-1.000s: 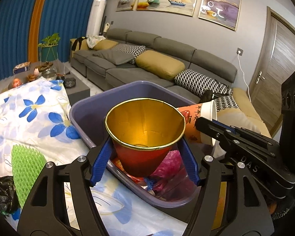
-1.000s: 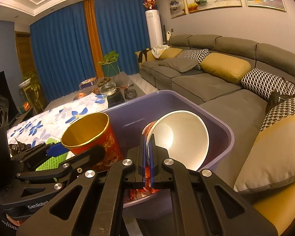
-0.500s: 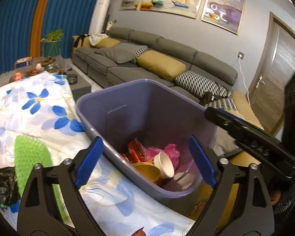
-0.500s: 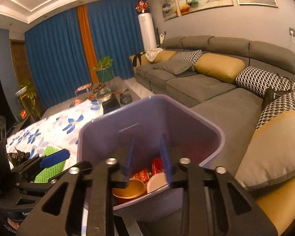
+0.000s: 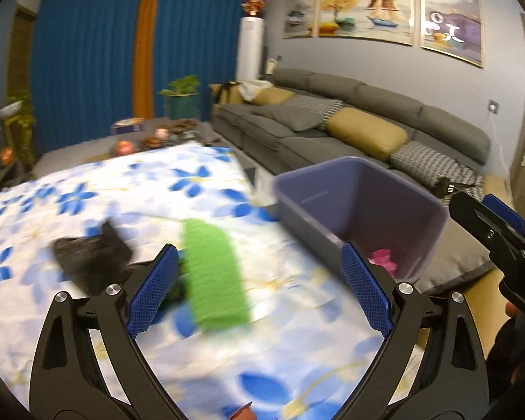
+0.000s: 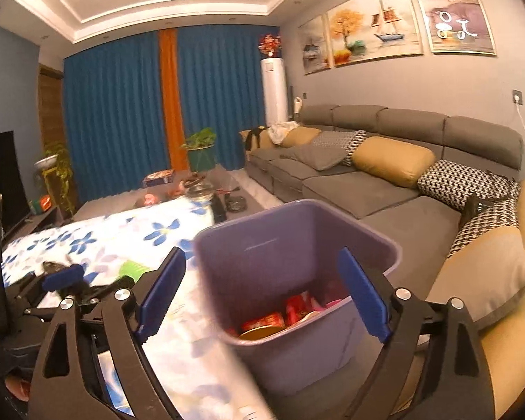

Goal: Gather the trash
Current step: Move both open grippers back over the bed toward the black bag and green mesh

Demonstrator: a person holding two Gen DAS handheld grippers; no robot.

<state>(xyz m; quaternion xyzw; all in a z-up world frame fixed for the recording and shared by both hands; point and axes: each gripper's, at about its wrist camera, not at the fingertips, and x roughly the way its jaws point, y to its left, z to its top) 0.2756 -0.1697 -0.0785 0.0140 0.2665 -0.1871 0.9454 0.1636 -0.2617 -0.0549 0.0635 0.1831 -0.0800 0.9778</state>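
Black crumpled bag (image 5: 87,259) and green mesh sleeve (image 5: 215,273) lying on floral tablecloth (image 5: 87,189), left gripper (image 5: 259,294) spread wide and empty above them, purple trash bin (image 6: 297,245) beside table edge holding red wrappers (image 6: 262,321), right gripper (image 6: 262,301) spread empty over bin, grey sofa (image 6: 385,175) behind.

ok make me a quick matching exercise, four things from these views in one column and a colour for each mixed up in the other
Things:
1. trash bin
2. foam net sleeve
3. plastic bag
4. sofa cushion

Colours:
a. black
b. mustard yellow
c. purple
d. bright green

Pairs: 1-c, 2-d, 3-a, 4-b
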